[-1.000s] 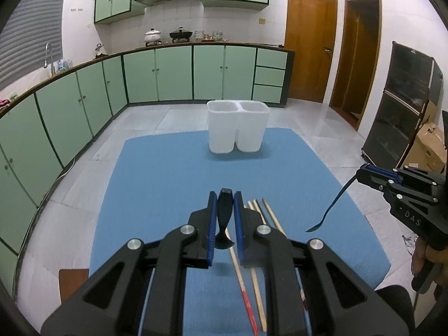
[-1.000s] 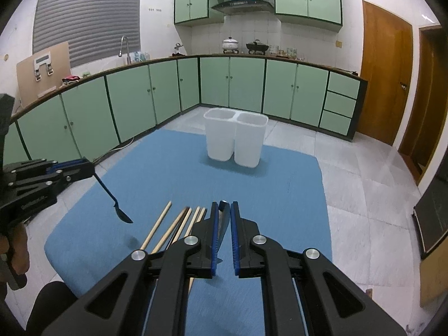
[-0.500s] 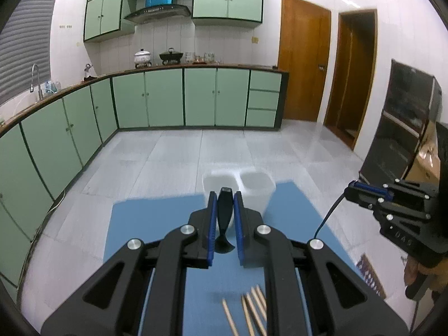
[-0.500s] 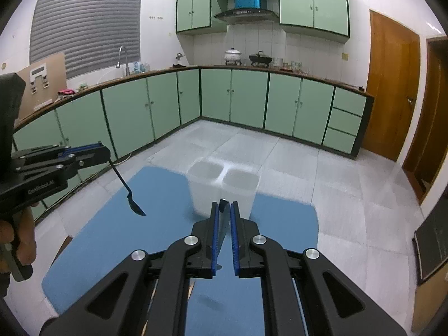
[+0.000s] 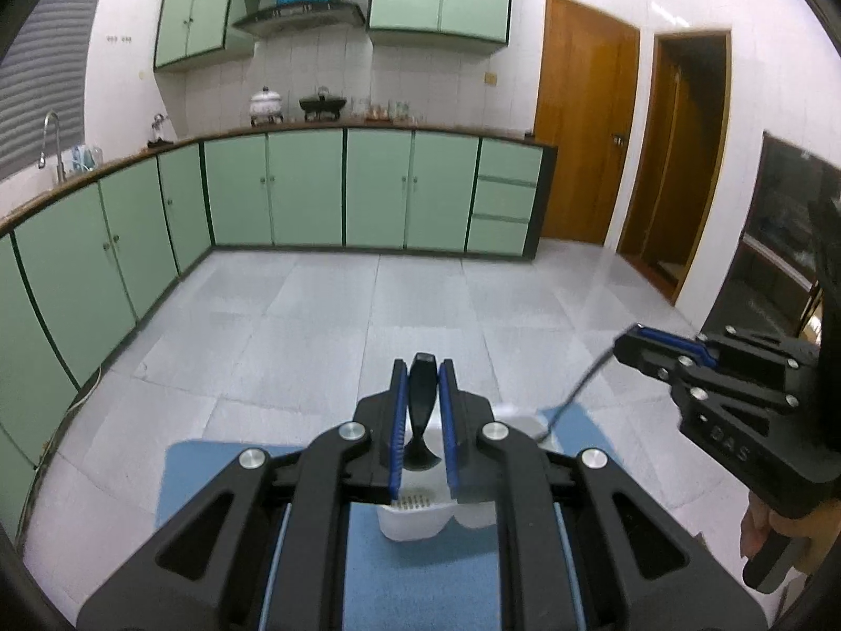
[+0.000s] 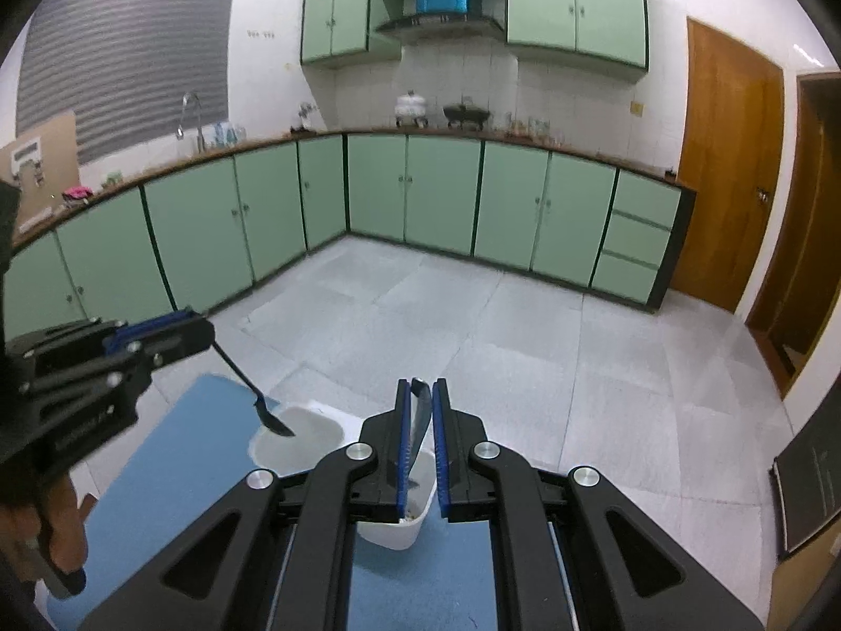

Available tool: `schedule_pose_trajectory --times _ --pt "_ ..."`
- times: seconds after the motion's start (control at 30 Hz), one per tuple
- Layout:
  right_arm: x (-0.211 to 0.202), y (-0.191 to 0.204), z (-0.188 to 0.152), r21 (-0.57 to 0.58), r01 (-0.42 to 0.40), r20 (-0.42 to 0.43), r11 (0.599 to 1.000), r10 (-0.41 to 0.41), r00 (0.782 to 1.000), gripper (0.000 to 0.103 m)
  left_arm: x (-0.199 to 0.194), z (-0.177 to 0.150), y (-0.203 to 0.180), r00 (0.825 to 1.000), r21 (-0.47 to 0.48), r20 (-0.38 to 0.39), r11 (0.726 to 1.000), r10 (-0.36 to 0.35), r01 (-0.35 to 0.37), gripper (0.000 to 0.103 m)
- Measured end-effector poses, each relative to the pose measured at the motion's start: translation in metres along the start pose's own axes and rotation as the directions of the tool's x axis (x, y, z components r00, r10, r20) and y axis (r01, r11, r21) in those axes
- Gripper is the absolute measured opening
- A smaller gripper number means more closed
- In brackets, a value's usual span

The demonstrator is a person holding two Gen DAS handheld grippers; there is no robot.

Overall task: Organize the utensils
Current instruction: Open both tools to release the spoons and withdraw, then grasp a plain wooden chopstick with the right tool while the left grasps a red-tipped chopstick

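Since the earlier frames both grippers have travelled from the near end of the blue mat (image 5: 221, 478), where the chopsticks lay, to the far end, and the white twin bin (image 5: 415, 520) now sits right under their tips. The chopsticks are out of view.

The left gripper (image 5: 422, 410) is clamped on a black spoon (image 5: 422, 394), handle end up between the blue pads, bowl hanging over the left compartment. The right gripper (image 6: 419, 420) is clamped on a thin spoon (image 6: 419, 415), which hangs over the right compartment (image 6: 415, 505); in the left wrist view its bowl looks to be at the bin's far rim.

The risks from here, as I judge them:
- A spoon released while its bowl is over the rim or the middle wall could tip out onto the mat or floor.
- Both spoons hang slanted, so a release too high may let one bounce or land in the wrong compartment.
- The light bin may topple if a gripper bumps it.
- The grippers are near each other and could collide.
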State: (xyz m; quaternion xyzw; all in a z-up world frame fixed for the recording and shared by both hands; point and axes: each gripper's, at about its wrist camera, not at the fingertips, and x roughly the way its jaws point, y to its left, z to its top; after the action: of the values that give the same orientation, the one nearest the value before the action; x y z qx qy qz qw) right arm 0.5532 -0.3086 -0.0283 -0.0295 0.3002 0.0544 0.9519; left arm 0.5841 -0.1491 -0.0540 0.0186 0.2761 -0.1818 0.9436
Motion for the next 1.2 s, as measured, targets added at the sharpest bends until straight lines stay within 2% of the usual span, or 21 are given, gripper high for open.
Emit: schedule_pose_trajectory --times 0.13,0.17,0.27,0.33,0.43,0.47,0.57,0.63,0.77,0.93,1.07,1.2 --pt "0.024 0.000 -0.016 0.016 -0.015 -0.045 1.000 0.016 0.999 0.010 0.019 -0.022 0.005 0.999 -0.004 -0.042 1.000 0.009 -0.010 0.013" --pt "0.023 0.000 -0.019 0.018 -0.009 -0.037 1.000 0.010 0.999 0.011 0.020 -0.025 0.007 0.999 -0.007 -0.047 1.000 0.012 -0.013 0.021" --pt "0.008 0.003 -0.020 0.002 -0.006 -0.017 1.000 0.006 1.000 0.013 0.008 -0.028 0.012 0.999 -0.005 -0.037 1.000 0.026 -0.026 0.032" --pt "-0.014 0.006 -0.022 -0.011 -0.001 0.014 1.000 0.001 1.000 0.014 -0.014 -0.026 0.013 0.999 0.005 -0.013 0.999 0.032 -0.032 0.036" --pt "-0.056 0.011 -0.033 -0.010 0.001 0.065 1.000 0.000 0.998 0.018 -0.055 -0.024 0.015 0.999 -0.001 0.030 0.999 0.034 -0.034 0.050" --pt "-0.075 0.013 -0.040 -0.007 -0.001 0.086 1.000 0.001 0.996 0.019 -0.076 -0.027 0.016 0.998 -0.002 0.051 0.999 0.043 -0.043 0.056" --pt "-0.132 0.021 -0.068 0.005 -0.009 0.143 1.000 0.008 0.990 0.026 -0.135 -0.045 0.015 0.993 0.007 0.097 0.998 0.069 -0.070 0.065" --pt "-0.168 0.028 -0.094 0.016 -0.016 0.170 1.000 0.013 0.985 0.033 -0.172 -0.063 0.014 0.990 0.001 0.120 0.997 0.076 -0.076 0.074" --pt "-0.233 0.046 -0.155 0.061 -0.012 0.206 0.998 -0.001 0.978 0.050 -0.247 -0.121 0.010 0.985 -0.020 0.142 0.995 0.100 -0.098 0.087" --pt "-0.289 0.068 -0.225 0.124 -0.013 0.202 0.992 -0.013 0.979 0.067 -0.312 -0.189 -0.002 0.983 -0.049 0.123 0.990 0.138 -0.133 0.092" --pt "-0.313 0.085 -0.273 0.151 -0.008 0.181 0.988 -0.020 0.983 0.068 -0.344 -0.246 -0.010 0.986 -0.066 0.079 0.988 0.148 -0.143 0.093" --pt "-0.313 0.093 -0.313 0.178 -0.009 0.133 0.984 -0.015 0.991 0.068 -0.344 -0.290 -0.021 0.987 -0.054 0.010 0.986 0.159 -0.158 0.093"
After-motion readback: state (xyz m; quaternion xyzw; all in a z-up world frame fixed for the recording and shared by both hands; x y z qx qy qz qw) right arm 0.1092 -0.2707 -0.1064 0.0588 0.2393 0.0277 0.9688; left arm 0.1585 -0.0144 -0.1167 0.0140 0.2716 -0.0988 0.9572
